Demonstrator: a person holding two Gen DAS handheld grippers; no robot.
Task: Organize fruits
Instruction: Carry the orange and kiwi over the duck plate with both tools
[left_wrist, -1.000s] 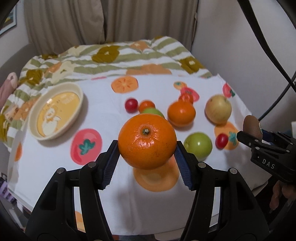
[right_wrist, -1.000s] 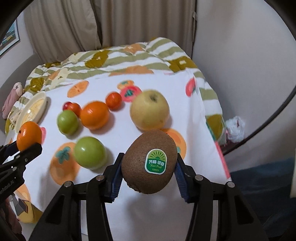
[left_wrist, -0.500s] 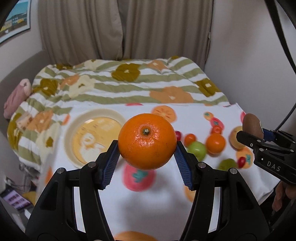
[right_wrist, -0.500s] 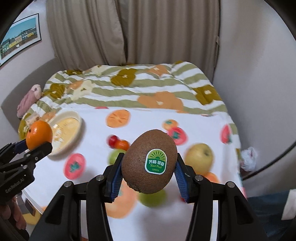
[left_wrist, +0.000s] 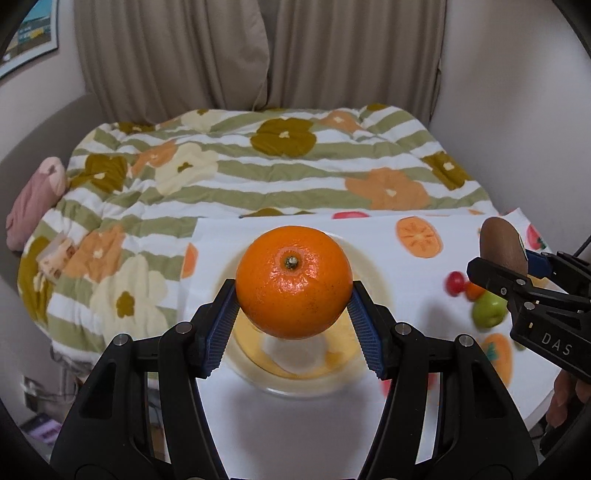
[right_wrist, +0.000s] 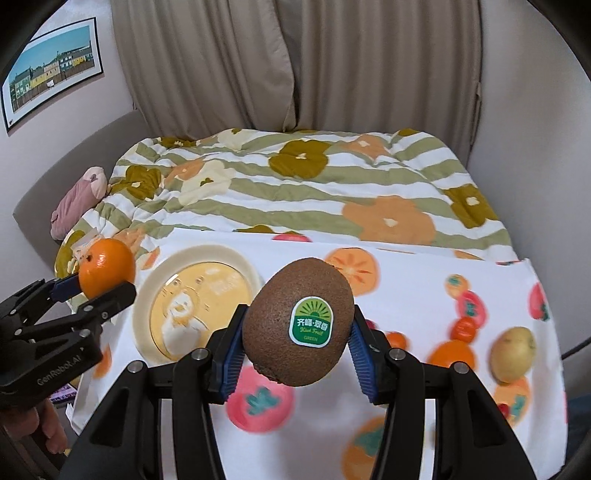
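Note:
My left gripper (left_wrist: 293, 317) is shut on an orange (left_wrist: 293, 282) and holds it in the air above a cream and yellow plate (left_wrist: 365, 266). It also shows in the right wrist view (right_wrist: 107, 271). My right gripper (right_wrist: 297, 354) is shut on a brown kiwi (right_wrist: 299, 321) with a green sticker, held above the table to the right of the plate (right_wrist: 147, 295). The kiwi shows at the right of the left wrist view (left_wrist: 500, 245).
Loose fruits lie on the fruit-print tablecloth (right_wrist: 406, 291) at the right: a yellow apple (right_wrist: 513, 354), an orange (right_wrist: 452, 354), a green apple (left_wrist: 489, 314) and small red tomatoes (left_wrist: 454, 282). A striped floral quilt (left_wrist: 258, 177) covers the bed behind.
Both grippers have swung left with their fruit. The plate now lies under the left gripper's orange, and the loose fruits have slid to the right of both views.

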